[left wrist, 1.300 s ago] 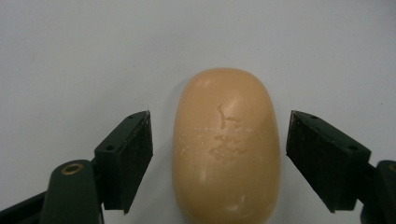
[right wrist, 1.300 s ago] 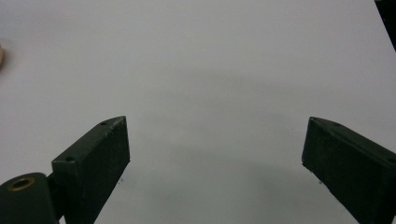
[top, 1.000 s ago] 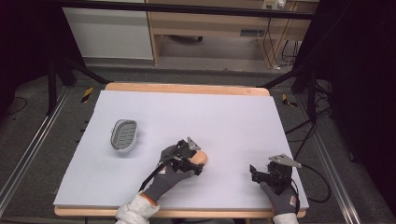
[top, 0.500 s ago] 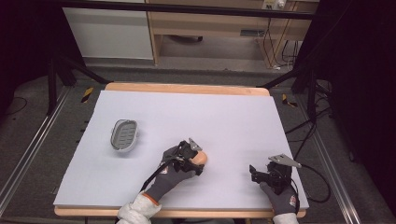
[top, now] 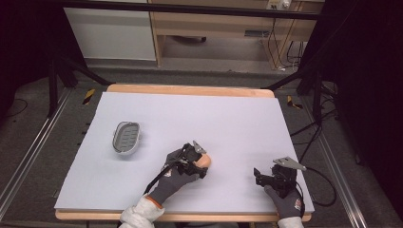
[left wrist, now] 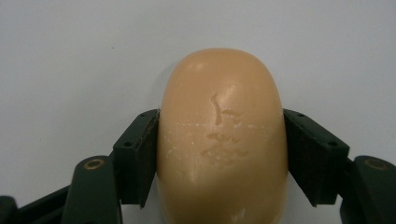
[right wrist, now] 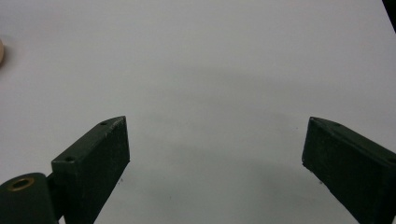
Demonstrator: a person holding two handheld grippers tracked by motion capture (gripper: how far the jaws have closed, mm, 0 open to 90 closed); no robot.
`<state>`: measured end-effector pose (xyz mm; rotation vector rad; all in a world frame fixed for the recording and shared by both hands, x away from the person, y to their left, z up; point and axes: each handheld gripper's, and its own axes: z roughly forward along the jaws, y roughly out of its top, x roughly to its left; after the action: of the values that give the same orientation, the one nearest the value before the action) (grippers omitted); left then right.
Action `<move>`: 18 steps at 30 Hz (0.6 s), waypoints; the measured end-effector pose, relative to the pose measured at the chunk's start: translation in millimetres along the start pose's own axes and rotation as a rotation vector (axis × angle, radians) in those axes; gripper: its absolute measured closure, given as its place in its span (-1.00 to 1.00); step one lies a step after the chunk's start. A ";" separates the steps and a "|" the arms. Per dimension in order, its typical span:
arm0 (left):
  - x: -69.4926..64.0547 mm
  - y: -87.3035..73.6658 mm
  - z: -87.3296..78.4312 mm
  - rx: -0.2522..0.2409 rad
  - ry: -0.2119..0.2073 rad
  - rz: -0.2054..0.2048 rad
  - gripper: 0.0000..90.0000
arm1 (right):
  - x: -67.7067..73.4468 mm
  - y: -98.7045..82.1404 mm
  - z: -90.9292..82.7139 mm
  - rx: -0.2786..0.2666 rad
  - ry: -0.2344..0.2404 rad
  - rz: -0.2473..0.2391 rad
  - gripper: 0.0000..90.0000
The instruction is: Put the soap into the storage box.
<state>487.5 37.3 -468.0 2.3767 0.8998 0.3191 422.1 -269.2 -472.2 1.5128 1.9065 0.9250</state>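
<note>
A tan oval bar of soap (top: 206,161) (left wrist: 222,107) lies on the white table sheet (top: 228,118), near its front middle. My left gripper (top: 201,164) (left wrist: 222,154) is shut on it, one black jaw pressed against each long side. A sliver of the soap (right wrist: 1,51) shows at the left edge of the right gripper view. My right gripper (top: 259,176) (right wrist: 215,154) rests low over the sheet at the front right. Its jaws are wide open with nothing between them. A grey oval soap dish (top: 126,137) with a slotted bottom sits empty to the left.
The sheet covers a wooden table whose edge (top: 190,89) shows at the back. Black stand legs (top: 71,71) and cables (top: 318,128) lie on the floor beside the table. A cable trails from each gripper toward the front edge.
</note>
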 end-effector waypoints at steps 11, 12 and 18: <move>-2.5 -0.5 -0.8 -0.004 0.001 0.006 -0.30 | -0.2 0.0 0.0 0.001 0.002 0.000 -0.83; -2.7 -0.6 -1.3 -0.005 0.004 0.007 -0.30 | -0.3 0.0 0.1 0.001 0.002 0.000 -0.83; -2.1 -0.9 -8.6 -0.026 -0.004 0.003 -0.30 | -0.2 0.0 0.1 0.000 0.001 0.001 -0.83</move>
<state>482.0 40.1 -461.6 2.3537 0.8855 0.3255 422.2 -269.4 -472.3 1.5137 1.9069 0.9259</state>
